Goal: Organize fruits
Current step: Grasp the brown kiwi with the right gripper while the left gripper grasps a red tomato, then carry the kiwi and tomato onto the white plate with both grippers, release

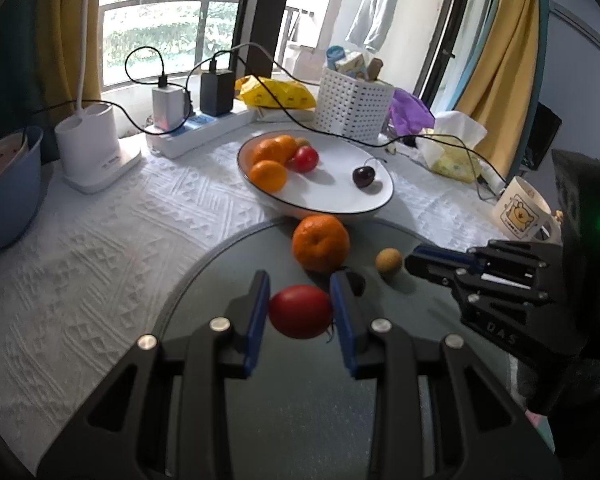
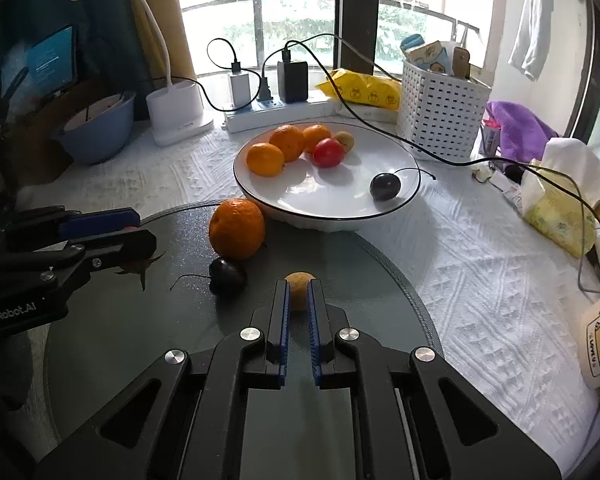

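My left gripper (image 1: 300, 312) has its jaws closed on a red tomato (image 1: 301, 311), blue pads pressing both sides and the fruit lifted just clear of the dark round mat (image 1: 228, 264) below it. My right gripper (image 2: 299, 294) has its jaws clamped on a small tan longan (image 2: 299, 288), which pokes out past the fingertips; in the left wrist view that same fruit sits at the tip of the right gripper, over the mat.

Still loose on the mat, a dark cherry (image 2: 228, 277) with its stem lies between my two grippers, and just beyond it a large orange (image 2: 237, 229) rests close against the outer wall of the white bowl (image 2: 380, 216); I cannot tell whether they touch.

Inside the bowl, three oranges (image 2: 286, 142) are bunched at its far left side, with a second red tomato (image 2: 328, 153) beside them and another longan (image 2: 345, 141) behind it. A second cherry (image 2: 385, 186) lies apart, near the bowl's right rim.

Farther across the white textured tabletop (image 2: 480, 280) I see a tissue pack (image 2: 560, 208) on the right, a white perforated basket (image 2: 440, 108), a yellow packet (image 2: 360, 88), a power strip (image 2: 276, 110) with chargers plugged in, a white lamp base (image 2: 178, 108) and a blue basin (image 2: 100, 132) on the left
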Available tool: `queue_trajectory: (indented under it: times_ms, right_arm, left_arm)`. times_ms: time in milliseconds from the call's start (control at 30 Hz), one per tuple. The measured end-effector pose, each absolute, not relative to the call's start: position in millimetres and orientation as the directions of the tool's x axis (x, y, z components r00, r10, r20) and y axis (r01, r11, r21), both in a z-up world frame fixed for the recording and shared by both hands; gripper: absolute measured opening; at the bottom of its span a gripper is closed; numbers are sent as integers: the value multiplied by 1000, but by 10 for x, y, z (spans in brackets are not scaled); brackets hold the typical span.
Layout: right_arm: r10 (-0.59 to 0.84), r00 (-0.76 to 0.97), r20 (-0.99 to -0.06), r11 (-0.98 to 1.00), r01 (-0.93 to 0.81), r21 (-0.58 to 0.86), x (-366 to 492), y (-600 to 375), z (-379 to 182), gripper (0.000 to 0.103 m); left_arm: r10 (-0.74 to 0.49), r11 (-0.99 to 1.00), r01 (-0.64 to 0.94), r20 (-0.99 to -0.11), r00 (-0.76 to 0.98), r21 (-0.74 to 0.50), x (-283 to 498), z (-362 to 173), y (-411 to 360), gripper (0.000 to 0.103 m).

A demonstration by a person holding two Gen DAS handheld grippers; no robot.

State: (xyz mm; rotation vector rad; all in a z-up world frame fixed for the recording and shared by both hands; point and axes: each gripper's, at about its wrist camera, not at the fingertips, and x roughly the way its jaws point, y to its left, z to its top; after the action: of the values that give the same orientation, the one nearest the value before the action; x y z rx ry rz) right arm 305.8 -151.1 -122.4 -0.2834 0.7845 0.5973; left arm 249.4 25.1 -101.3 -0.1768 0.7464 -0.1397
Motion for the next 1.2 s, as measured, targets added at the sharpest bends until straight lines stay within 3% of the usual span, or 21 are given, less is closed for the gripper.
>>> queue_trajectory:
  times_ms: [433,500,667,900,967,1200]
  right_arm:
    - [374,540,-754,807,-590,-22,3049,-1439,-1351,10]
    - [370,540,-756,810,-586,-22,3068,-1441,-1363,14]
    - [369,534,-761,814,-581,-13,3141,-1436,-1398,36]
    - [362,525,-770,814,-581,-14,3260,-1371,-1450,36]
    - [364,523,-771,809,-588,-17,3269,-1353,-1447,27]
    - [382,544,-747,806,-591,-18,3254,-1407,-1324,27]
  left_arm:
    - [-153,982,34,-680,717,-185,2397,-1091,345,32]
    - [-151,982,30,-685,713,-185,2399,-1109,358,32]
    - [-152,982,31,-691,707,-184,2428,-1138,358,32]
    - [-144,984,30,-689,710,-175,2471,-1113,371,32]
    - [-142,985,31,-687,713,-172,2487,-1097,373,32]
    - [-149,986,53,-680,718,-161,2566,-1038,297,32]
